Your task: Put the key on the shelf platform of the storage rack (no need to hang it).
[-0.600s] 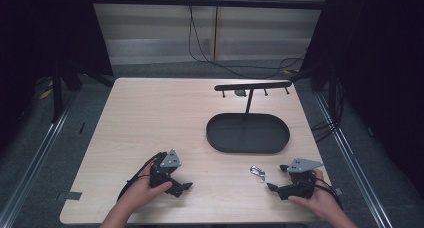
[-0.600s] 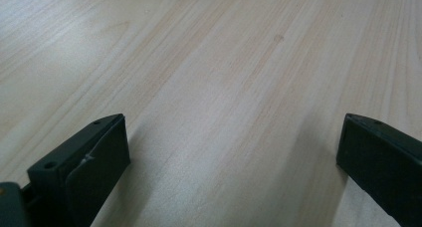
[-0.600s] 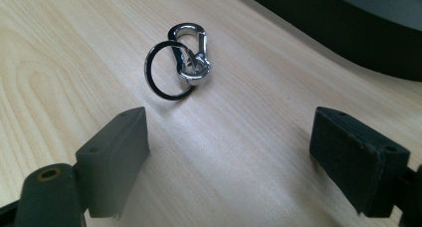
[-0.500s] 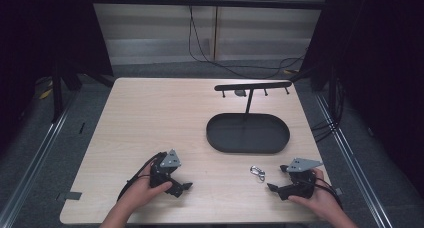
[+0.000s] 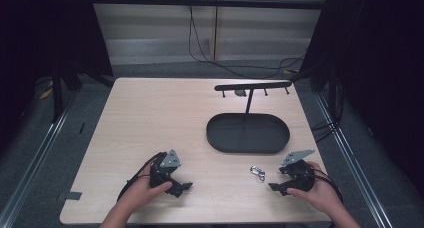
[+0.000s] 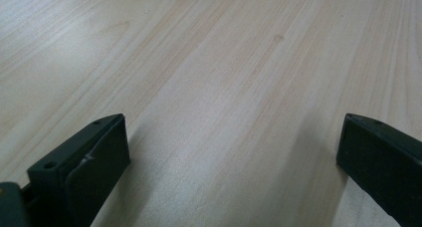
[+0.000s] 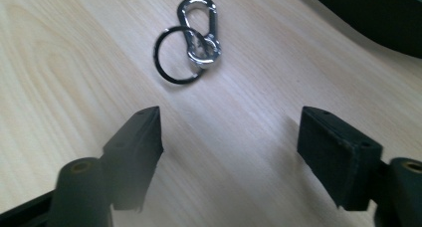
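Observation:
A silver carabiner (image 7: 201,33) clipped to a dark key ring (image 7: 171,62) lies flat on the wooden table. In the right gripper view it rests just beyond my right gripper (image 7: 234,120), whose jaws stand wide apart with nothing between them. From above, the carabiner (image 5: 257,172) sits a short way left of the right gripper (image 5: 274,187), near the front right of the table. My left gripper (image 5: 185,188) rests at the front left, held by a hand. Its own view has the left gripper (image 6: 233,127) open over bare wood.
A black oval base (image 5: 248,134) with a thin post carries a horizontal hook bar (image 5: 252,86) at the back right, just behind the carabiner. The light wooden table (image 5: 150,113) stretches wide to the left. Cables trail from both grippers toward the front edge.

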Demonstrator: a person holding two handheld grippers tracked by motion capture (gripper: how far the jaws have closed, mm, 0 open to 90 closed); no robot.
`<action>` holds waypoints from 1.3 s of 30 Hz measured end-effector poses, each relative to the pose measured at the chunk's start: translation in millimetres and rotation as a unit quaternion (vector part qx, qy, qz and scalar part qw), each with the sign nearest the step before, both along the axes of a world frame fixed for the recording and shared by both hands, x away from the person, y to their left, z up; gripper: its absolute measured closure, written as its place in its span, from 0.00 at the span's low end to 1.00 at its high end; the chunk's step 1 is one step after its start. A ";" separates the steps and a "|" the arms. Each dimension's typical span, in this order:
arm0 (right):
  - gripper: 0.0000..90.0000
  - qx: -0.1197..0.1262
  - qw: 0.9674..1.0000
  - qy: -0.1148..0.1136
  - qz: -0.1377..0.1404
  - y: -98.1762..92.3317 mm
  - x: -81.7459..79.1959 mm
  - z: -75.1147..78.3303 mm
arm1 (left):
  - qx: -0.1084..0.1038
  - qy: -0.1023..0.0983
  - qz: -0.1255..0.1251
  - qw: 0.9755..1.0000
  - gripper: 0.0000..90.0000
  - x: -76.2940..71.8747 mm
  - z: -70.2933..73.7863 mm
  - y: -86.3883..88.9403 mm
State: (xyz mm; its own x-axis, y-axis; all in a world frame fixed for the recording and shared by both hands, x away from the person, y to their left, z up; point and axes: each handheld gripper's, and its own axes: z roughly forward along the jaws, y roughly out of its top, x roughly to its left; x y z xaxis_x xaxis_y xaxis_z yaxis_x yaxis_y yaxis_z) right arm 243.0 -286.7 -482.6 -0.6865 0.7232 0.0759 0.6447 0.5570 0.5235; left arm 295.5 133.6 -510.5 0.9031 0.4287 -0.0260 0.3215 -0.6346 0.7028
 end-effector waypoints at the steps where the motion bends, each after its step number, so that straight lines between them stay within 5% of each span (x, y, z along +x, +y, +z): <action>1: 0.31 -0.007 1.000 0.014 -0.003 2.9 2.3 3.9 | 0.000 0.000 0.000 1.000 0.00 0.0 0.0 0.0; 10: 0.37 -0.048 0.996 0.075 -0.006 17.4 22.7 17.2 | 0.000 0.000 0.000 1.000 0.00 0.0 0.0 0.0; 39: 0.49 -0.105 0.989 0.101 0.038 59.2 56.0 21.2 | 0.000 0.000 0.000 1.000 0.00 -0.1 0.0 0.0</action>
State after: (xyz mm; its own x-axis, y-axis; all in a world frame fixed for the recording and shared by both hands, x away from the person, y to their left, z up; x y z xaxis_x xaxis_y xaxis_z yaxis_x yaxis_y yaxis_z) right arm 299.0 -227.6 -461.4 -0.7251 0.6851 0.0699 0.6769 0.6902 0.2559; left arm 295.4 133.6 -510.5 0.9028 0.4292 -0.0265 0.3222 -0.6344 0.7026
